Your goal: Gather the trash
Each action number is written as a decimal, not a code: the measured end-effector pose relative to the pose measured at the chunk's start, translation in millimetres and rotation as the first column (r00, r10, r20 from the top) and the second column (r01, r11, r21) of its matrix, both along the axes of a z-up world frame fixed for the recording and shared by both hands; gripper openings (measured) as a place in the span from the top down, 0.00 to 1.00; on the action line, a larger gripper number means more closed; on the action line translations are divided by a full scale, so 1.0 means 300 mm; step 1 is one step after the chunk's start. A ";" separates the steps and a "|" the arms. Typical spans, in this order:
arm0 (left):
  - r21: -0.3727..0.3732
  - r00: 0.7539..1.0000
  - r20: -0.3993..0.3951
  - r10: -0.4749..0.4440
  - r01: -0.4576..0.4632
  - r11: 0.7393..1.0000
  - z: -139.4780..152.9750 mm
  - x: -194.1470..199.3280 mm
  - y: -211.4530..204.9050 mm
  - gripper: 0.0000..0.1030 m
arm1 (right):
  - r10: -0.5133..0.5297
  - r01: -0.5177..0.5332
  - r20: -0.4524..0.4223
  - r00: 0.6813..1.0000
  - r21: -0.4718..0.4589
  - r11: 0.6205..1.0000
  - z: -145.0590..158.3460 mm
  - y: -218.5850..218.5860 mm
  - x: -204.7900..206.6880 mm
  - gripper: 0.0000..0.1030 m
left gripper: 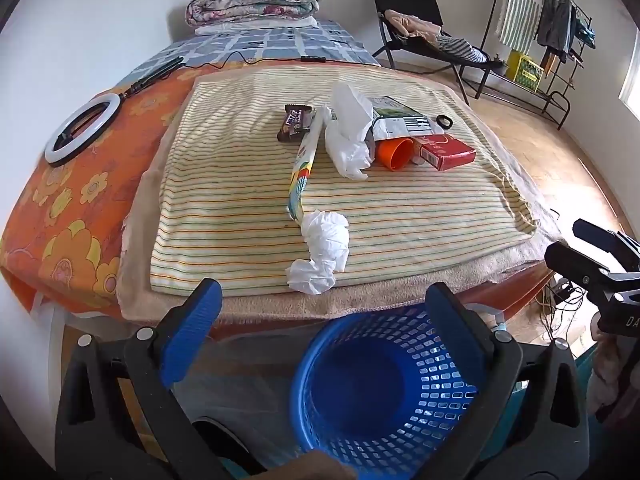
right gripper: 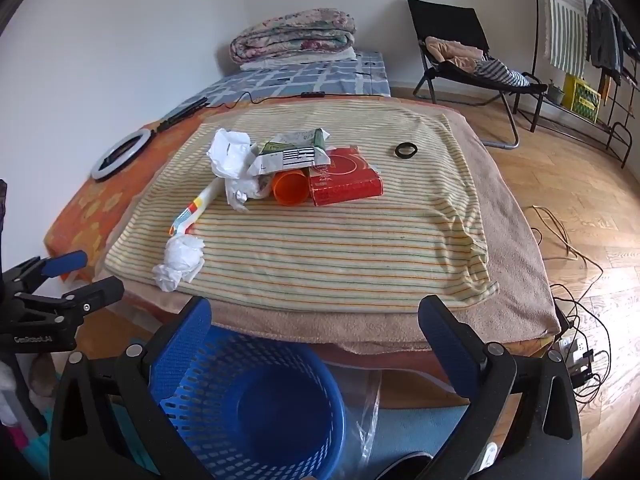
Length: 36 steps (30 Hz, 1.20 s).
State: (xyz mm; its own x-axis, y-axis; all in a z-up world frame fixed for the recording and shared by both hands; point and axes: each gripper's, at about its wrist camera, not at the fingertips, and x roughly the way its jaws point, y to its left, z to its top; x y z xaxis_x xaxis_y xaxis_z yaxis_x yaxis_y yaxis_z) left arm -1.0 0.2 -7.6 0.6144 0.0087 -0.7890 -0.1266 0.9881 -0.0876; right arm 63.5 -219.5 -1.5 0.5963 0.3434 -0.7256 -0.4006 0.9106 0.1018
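Trash lies on a striped cloth (left gripper: pixel 240 200) (right gripper: pixel 340 240) over a low bed. Nearest the edge is a crumpled white tissue (left gripper: pixel 320 252) (right gripper: pixel 180 260), touching a long colourful wrapper (left gripper: pixel 302 172) (right gripper: pixel 196 210). Farther back lie a chocolate bar wrapper (left gripper: pixel 294 122), crumpled white paper (left gripper: pixel 348 136) (right gripper: pixel 232 156), a white-green packet (left gripper: pixel 400 120) (right gripper: pixel 292 152), an orange cup (left gripper: pixel 396 154) (right gripper: pixel 290 188) on its side and a red box (left gripper: pixel 446 152) (right gripper: pixel 344 180). A blue mesh basket (left gripper: pixel 440 380) (right gripper: pixel 200 400) stands on the floor below the bed's edge. My left gripper (left gripper: pixel 324 320) and right gripper (right gripper: pixel 318 332) hover open above it, holding nothing.
A black ring (left gripper: pixel 445 121) (right gripper: pixel 406 149) lies behind the trash, and a ring light (left gripper: pixel 82 128) sits on the orange sheet at left. Folded quilts (left gripper: pixel 256 0) lie at the bed's far end. A chair (right gripper: pixel 460 40), a clothes rack (left gripper: pixel 552 28) and floor cables (right gripper: pixel 560 240) are at right.
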 end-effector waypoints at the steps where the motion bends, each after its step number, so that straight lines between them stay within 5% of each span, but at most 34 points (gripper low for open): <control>1: -0.002 1.000 0.000 0.003 -0.003 1.000 -0.002 -0.003 0.003 0.00 | -0.001 0.001 0.000 1.000 0.001 1.000 -0.001 -0.002 0.000 0.00; 36: -0.003 1.000 -0.012 0.008 -0.008 1.000 -0.020 -0.001 0.016 0.00 | -0.010 0.010 -0.005 1.000 -0.003 1.000 -0.012 -0.008 -0.002 0.00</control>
